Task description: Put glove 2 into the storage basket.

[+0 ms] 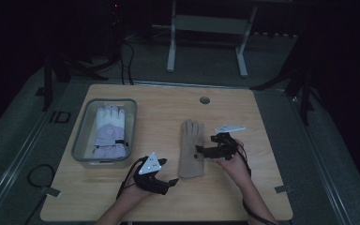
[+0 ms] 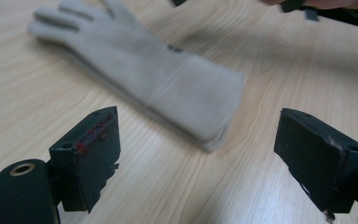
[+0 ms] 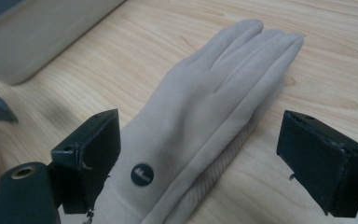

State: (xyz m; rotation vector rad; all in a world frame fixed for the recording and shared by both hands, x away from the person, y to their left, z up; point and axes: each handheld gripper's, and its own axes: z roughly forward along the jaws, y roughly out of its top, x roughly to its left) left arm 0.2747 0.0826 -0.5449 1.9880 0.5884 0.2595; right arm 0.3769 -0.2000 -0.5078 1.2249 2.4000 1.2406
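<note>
Your left hand-held gripper point(image 1: 168, 177) and right hand-held gripper point(image 1: 205, 149) were both spread, empty, flanking the glove point(image 1: 191, 150) flat on the surface point(image 1: 243, 197).

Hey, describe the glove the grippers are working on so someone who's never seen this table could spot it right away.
On the wooden table, look right of the clear plastic bin near its left edge. The beige glove lies flat on bare wood, fingers pointing away from the person. Unlike the white glove inside the bin, it is tan, with a small dark round button near the cuff.

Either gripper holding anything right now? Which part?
Nothing held. The left gripper and right gripper both stand open, and the flat beige suede glove lies free on the wooden table.
</note>
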